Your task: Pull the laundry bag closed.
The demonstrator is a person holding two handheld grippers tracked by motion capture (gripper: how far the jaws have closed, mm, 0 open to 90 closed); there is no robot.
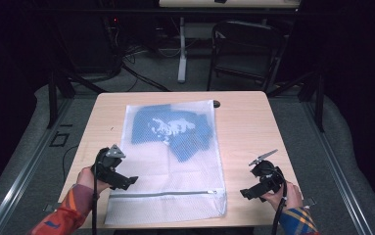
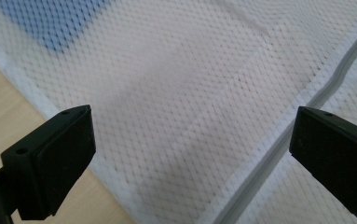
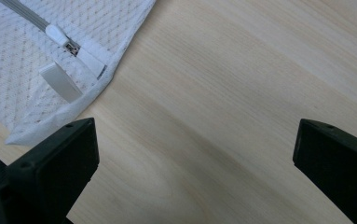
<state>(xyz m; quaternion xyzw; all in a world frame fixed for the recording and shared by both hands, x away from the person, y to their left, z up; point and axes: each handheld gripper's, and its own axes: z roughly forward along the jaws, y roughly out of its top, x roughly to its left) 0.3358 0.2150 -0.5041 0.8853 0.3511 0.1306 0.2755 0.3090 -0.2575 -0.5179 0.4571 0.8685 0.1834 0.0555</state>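
Note:
A white mesh laundry bag (image 1: 170,161) lies flat on the wooden table (image 1: 248,127), with a blue garment (image 1: 173,129) inside its far half. Its zipper (image 1: 165,194) runs across near the front edge. My left gripper (image 1: 128,182) hovers open over the bag's left side; in the left gripper view the mesh (image 2: 181,107) and zipper line (image 2: 278,140) lie between the jaws. My right gripper (image 1: 246,193) is open over bare wood to the right of the bag. In the right gripper view the zipper pull (image 3: 57,35) and a white tab (image 3: 60,82) lie at the bag's corner.
A small dark object (image 1: 216,103) sits at the table's far edge by the bag's corner. Behind the table stand a black chair (image 1: 246,49) and a desk leg (image 1: 181,49). Bare wood spreads right of the bag.

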